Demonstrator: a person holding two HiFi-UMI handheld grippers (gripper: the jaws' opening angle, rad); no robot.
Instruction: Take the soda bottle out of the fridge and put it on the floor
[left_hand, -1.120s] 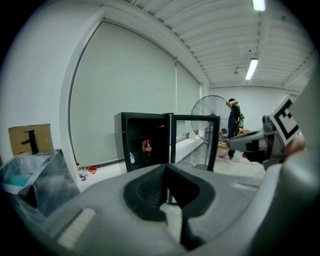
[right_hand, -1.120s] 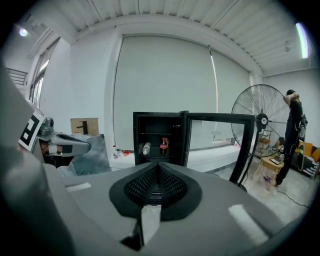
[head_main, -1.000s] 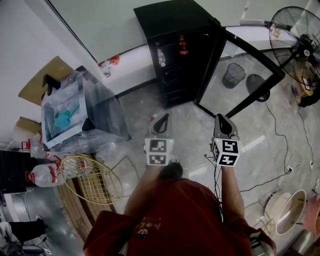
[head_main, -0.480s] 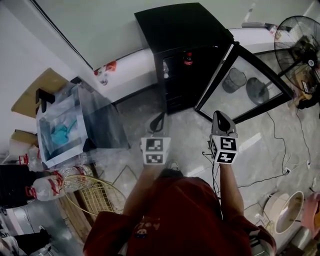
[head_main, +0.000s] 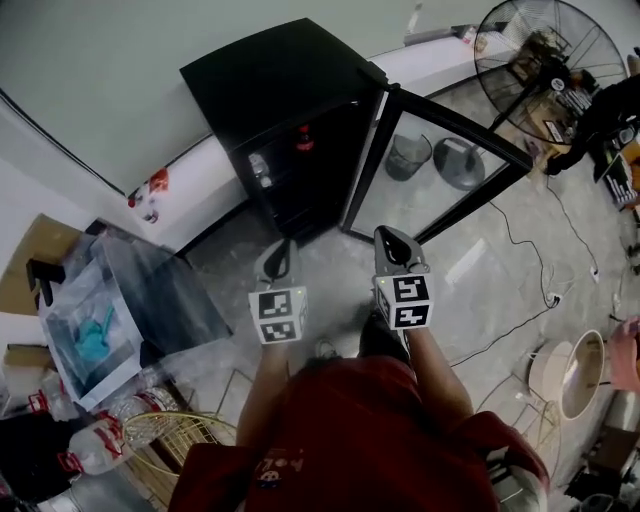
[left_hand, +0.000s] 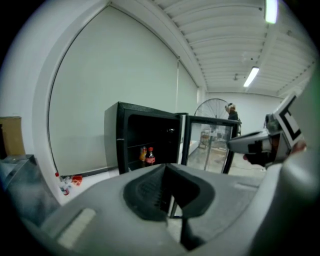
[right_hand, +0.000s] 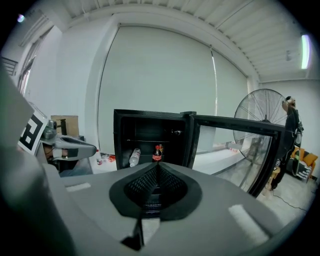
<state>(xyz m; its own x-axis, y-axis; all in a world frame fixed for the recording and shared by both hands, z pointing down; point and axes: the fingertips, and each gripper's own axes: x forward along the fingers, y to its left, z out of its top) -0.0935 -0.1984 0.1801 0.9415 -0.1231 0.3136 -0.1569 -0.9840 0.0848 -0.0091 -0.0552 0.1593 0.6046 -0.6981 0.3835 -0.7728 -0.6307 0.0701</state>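
Note:
A soda bottle (head_main: 303, 139) with a red label stands upright on a shelf in the black fridge (head_main: 280, 80), whose glass door (head_main: 440, 170) swings open to the right. My left gripper (head_main: 281, 252) and right gripper (head_main: 392, 241) are held side by side over the floor, short of the fridge. Both are shut and empty. In the left gripper view the soda bottle (left_hand: 149, 156) stands far beyond the closed left gripper (left_hand: 164, 165). Seen from the right gripper view, the soda bottle (right_hand: 157, 154) sits just above the closed right gripper (right_hand: 157, 164).
A clear water bottle (head_main: 262, 170) lies on the same shelf, left of the soda. A standing fan (head_main: 540, 50), cables (head_main: 520, 250) and a person (right_hand: 290, 135) are to the right. A clear box (head_main: 110, 310), water jugs (head_main: 95, 450) and a wire basket (head_main: 190, 430) are at the left.
The head view has swung, so the fridge now lies further left in the picture. Both grippers stay shut and side by side, a little closer to the fridge.

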